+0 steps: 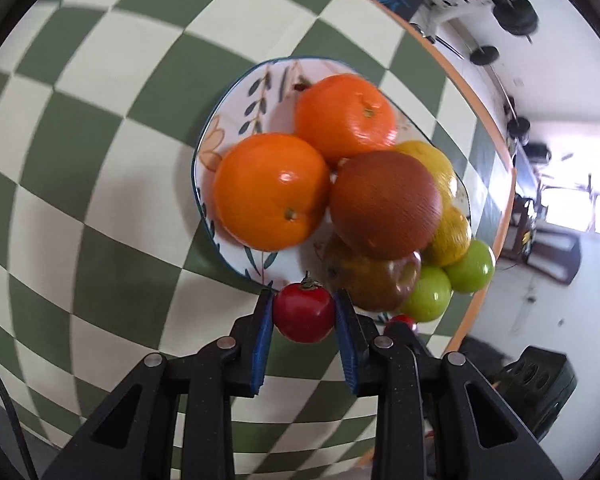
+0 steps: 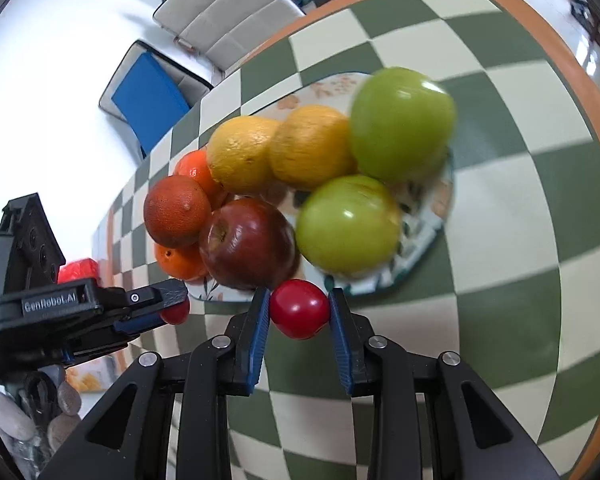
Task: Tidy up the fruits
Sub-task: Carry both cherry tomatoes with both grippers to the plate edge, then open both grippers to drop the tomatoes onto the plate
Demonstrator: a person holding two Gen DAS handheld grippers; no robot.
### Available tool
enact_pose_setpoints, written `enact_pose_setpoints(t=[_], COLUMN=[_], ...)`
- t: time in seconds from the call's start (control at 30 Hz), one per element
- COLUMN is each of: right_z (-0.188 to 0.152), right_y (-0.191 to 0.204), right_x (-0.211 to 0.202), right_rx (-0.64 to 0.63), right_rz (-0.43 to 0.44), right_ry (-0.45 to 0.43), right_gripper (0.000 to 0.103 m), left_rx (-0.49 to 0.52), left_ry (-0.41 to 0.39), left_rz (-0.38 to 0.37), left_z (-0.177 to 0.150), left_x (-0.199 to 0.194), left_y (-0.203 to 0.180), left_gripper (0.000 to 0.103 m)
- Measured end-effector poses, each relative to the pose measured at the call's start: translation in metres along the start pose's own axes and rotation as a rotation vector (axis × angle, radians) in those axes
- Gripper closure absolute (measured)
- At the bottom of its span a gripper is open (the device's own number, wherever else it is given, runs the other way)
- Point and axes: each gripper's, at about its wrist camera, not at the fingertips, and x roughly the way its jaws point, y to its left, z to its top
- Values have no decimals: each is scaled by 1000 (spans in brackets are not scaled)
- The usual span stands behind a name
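A floral plate [image 1: 236, 120] on the green-and-cream checked table holds two oranges [image 1: 272, 192], a brown-red fruit [image 1: 384, 200], a dark red apple [image 1: 368, 280], two yellow fruits [image 1: 452, 236] and two green apples [image 1: 470, 266]. My left gripper [image 1: 304, 312] is shut on a small red tomato [image 1: 304, 314] at the plate's near rim. In the right wrist view my right gripper [image 2: 299, 310] is shut on another small red tomato [image 2: 299, 309] beside the plate [image 2: 416, 248]. The left gripper [image 2: 168, 308] shows there at the left, holding its tomato [image 2: 177, 313].
The table's orange edge [image 1: 496, 184] runs close behind the plate. Beyond it are the floor, a blue-seated chair [image 2: 148, 92] and a pale cushioned seat [image 2: 228, 8]. A black box [image 1: 540, 384] stands on the floor at the right.
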Motion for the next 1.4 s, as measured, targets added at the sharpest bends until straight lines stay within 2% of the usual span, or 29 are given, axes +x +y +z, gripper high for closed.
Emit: enact_pose_setpoints(t=[0.37, 0.57, 0.63, 0.73, 0.8, 0.87, 0.9, 0.97, 1.03, 1.23, 1.4], right_z=[2, 1, 1, -3, -5, -7, -8, -10, -12, -19, -27], right_y=[7, 1, 0, -2, 2, 5, 7, 9, 11, 15, 22], right_x=[12, 3, -5, -25, -37, -49, -54, -65, -73, -100, -119], right_rx=[-2, 22, 26, 12, -25, -70, -94, -136, -167, -199, -195], right_rz=[-28, -23, -32, -57, -124, -194, -232, -293, -342, -376, -390], right_ry=[15, 2, -13, -38, -63, -88, -99, -120, -140, -189, -231], right_gripper=[70, 58, 52, 41, 22, 16, 14, 9, 7, 6, 5], left_rx=[-106, -89, -58, 26, 118, 200, 229, 285, 316, 367, 409], left_ry=[45, 37, 21, -24, -76, -127, -149, -197, -224, -298, -369], left_rz=[-82, -62, -27, 66, 169, 264, 298, 371, 411, 456, 470], left_z=[9, 5, 1, -10, -23, -37, -41, -53, -59, -75, -86], left_x=[7, 0, -5, -15, -23, -27, -29, -32, -32, -44, -63], left_y=[17, 16, 10, 2, -5, -11, -14, -19, -24, -30, -41], left_gripper=[73, 72, 72, 71, 62, 40, 36, 19, 8, 2, 1])
